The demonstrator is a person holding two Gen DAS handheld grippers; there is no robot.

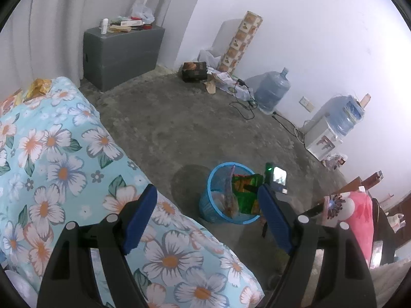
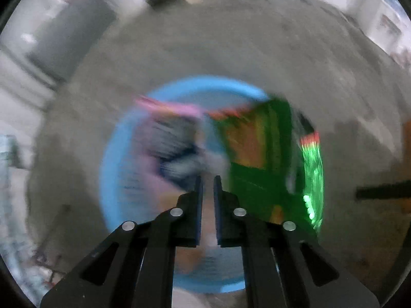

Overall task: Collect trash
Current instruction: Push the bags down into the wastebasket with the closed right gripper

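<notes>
Green wrapper in the blue basket, just right of my right tongs

The crinkled green and orange snack wrapper (image 2: 257,148) stands on edge in the round blue plastic mesh basket (image 2: 115,154) on the grey concrete floor (image 1: 164,128), leaning at the right side, its long axis about upright, beside a pink and purple wrapper (image 2: 164,113). My right tongs (image 2: 208,179) point steeply down into the basket mouth, almost clenched with only a thin gap and nothing between the pads; this view is blurred. The wrapper lies just right of their tips. My left tongs (image 1: 208,200) are released wide, empty, over the flowered bed cover (image 1: 64,154), so I judge the right hand is nearer.
</notes>
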